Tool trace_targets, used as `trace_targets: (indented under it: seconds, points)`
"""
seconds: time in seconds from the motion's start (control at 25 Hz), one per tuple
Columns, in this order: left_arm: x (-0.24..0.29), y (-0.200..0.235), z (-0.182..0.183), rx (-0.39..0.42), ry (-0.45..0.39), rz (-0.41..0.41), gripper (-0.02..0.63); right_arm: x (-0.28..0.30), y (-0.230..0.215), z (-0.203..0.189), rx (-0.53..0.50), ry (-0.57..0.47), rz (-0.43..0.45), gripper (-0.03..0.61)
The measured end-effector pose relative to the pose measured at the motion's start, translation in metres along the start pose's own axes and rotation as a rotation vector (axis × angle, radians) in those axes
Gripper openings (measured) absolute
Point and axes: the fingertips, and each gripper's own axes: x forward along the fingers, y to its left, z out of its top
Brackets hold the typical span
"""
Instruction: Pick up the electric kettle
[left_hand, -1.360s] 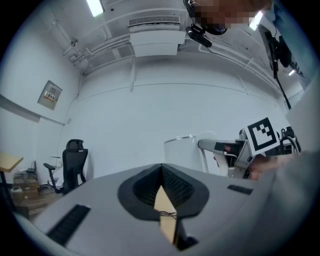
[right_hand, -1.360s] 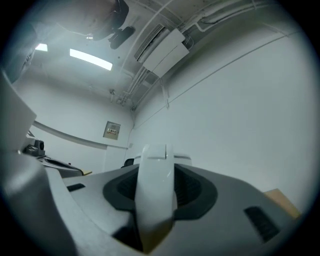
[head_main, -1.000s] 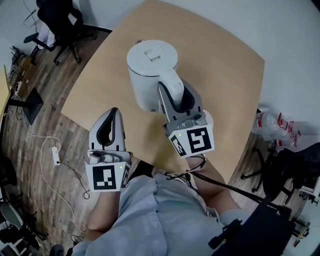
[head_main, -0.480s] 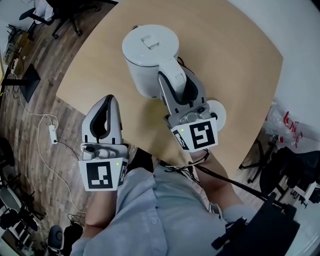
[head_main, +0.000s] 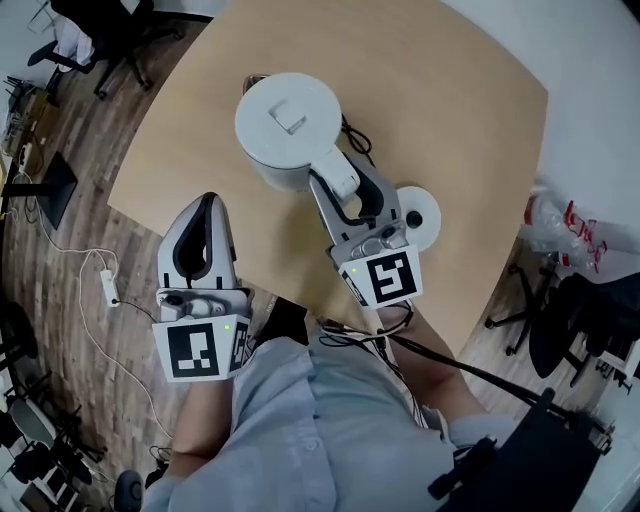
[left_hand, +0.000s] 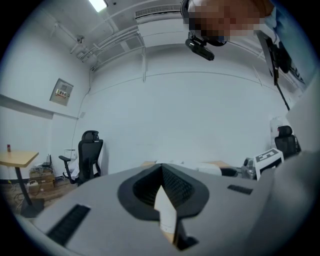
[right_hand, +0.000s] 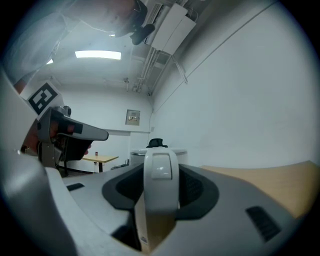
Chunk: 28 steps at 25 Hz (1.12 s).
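— White plastic is noted in the upper middle of the head view. Why is the electric kettle (head_main: 288, 125) found there?

— It is seen over the pale wooden table (head_main: 470, 90), just beside its round base (head_main: 418, 215), which lies at its lower right. It is not seated on that base. Whether it rests on the wood or is carried just above it cannot be told.

— How is it gripped, and why in that way?
— Its handle (head_main: 336, 182) is taken between the jaws of the right gripper (head_main: 348, 190). The handle is judged to be the only part narrow enough to be spanned, the body being far too wide. In the right gripper view the gap is filled by the handle, and the pads (right_hand: 200, 192) appear to be laid against both of its sides, although the jaws are opening. A kettle that is to be picked up is judged to be at risk from a loosening hold.

— And the other tool?
— The left gripper (head_main: 206, 203) is positioned at the lower left of the frame, over the table's near edge and well apart from the kettle. Its jaws are brought together on nothing. It is judged to be parked aside, since one handle can be served by one gripper.

— What is counted?
— One kettle, one base, one black cord (head_main: 354, 140) between them, one table, and two grippers, each fitted with one marker cube (head_main: 385, 278).
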Motion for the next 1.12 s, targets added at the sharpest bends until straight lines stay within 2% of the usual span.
trace_targets:
  seconds: [0.12,0.32,0.6,0.76,0.84,0.92,1.12]
  points:
    - [0.002,-0.006,0.004,0.009,-0.009,-0.024,-0.002,0.0,-0.001,0.002,-0.022,0.004,-0.009,0.166]
    - [0.002,-0.02,0.01,0.019,-0.027,-0.066,-0.002,-0.002,0.002,0.021,-0.028,-0.083,-0.013,0.169]
    - [-0.001,-0.071,0.017,0.051,-0.066,-0.176,-0.002,-0.07,-0.009,0.035,0.009,-0.099,-0.13,0.176]
    - [-0.014,-0.117,0.032,0.11,-0.134,-0.261,-0.002,-0.125,-0.014,0.057,-0.042,-0.085,-0.186,0.175]
    - [-0.019,-0.143,0.044,0.11,-0.173,-0.308,-0.002,-0.154,-0.022,0.068,-0.088,-0.061,-0.22,0.137]
    - [-0.024,-0.168,0.055,0.125,-0.207,-0.35,-0.002,-0.181,-0.026,0.087,-0.108,-0.088,-0.271,0.089]
    - [-0.044,-0.219,0.081,0.124,-0.276,-0.441,-0.002,-0.238,-0.037,0.122,-0.161,-0.105,-0.418,0.023]
